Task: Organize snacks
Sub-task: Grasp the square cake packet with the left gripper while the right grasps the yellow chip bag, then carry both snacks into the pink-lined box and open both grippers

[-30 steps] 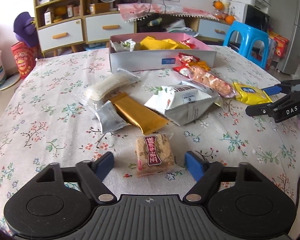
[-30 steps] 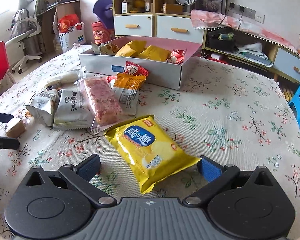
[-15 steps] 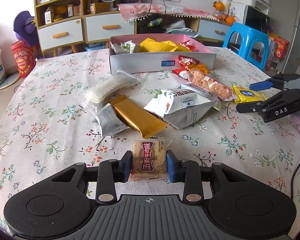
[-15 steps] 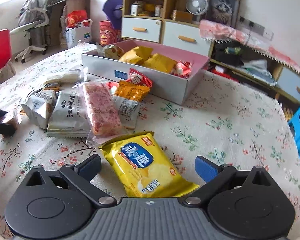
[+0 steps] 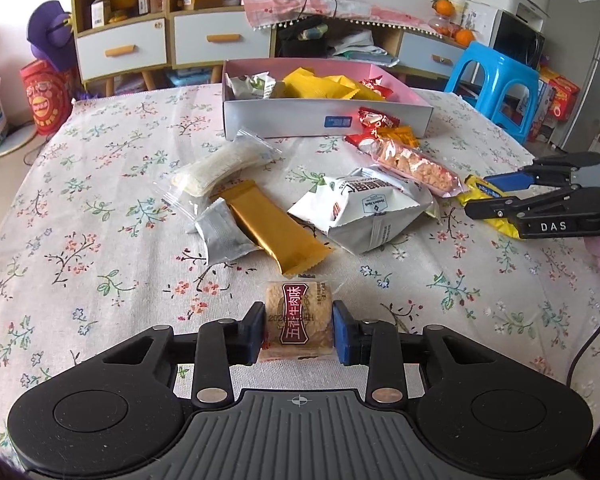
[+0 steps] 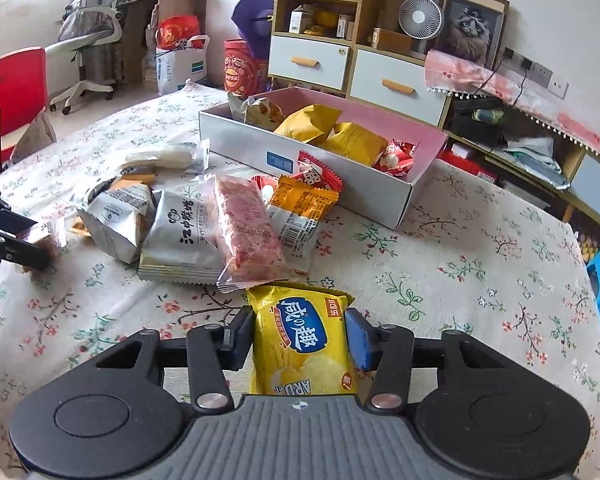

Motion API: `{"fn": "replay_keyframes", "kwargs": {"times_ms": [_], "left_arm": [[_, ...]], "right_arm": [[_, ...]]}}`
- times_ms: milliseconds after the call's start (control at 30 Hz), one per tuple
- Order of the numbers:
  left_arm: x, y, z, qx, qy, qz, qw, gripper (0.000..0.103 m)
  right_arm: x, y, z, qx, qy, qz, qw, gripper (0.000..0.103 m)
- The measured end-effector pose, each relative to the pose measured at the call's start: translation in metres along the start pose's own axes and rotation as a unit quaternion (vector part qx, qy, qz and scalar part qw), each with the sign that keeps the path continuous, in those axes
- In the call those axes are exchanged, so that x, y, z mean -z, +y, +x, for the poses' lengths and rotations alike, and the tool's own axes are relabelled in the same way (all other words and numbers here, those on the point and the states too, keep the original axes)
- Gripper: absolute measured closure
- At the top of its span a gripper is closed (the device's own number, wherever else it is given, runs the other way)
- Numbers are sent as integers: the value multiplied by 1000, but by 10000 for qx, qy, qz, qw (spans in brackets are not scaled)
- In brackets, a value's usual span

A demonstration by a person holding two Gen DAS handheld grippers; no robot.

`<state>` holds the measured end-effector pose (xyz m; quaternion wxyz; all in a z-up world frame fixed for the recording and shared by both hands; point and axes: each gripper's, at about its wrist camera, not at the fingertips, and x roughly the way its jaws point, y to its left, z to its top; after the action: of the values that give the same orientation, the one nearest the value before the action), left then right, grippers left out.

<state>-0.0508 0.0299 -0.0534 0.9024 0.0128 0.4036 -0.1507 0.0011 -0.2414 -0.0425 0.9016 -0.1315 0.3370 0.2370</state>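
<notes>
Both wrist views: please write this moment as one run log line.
left gripper: shut on square brown cake packet | right gripper: closing on yellow chip bag | pink-lined box: partly filled

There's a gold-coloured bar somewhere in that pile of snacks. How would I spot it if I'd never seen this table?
Start at the long pink-lined box on the flowered tablecloth and come toward the near edge, left of the big white bag. The gold bar lies flat and slanted there, with a small silver packet against its left side and a clear-wrapped pale rice cake just beyond. It is the only plain shiny gold wrapper showing no print.

Scattered snack packets [image 5: 364, 216] block the box [image 5: 324, 120] front.
</notes>
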Motion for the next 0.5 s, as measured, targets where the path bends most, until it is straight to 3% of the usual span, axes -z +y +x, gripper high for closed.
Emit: {"fn": "replay_keyframes", "kwargs": {"times_ms": [500], "left_arm": [[-29,0,-20,246,-203,-51,9995,71]], "right_arm": [[-14,8,-24,-298,-138,311,9990,71]]}}
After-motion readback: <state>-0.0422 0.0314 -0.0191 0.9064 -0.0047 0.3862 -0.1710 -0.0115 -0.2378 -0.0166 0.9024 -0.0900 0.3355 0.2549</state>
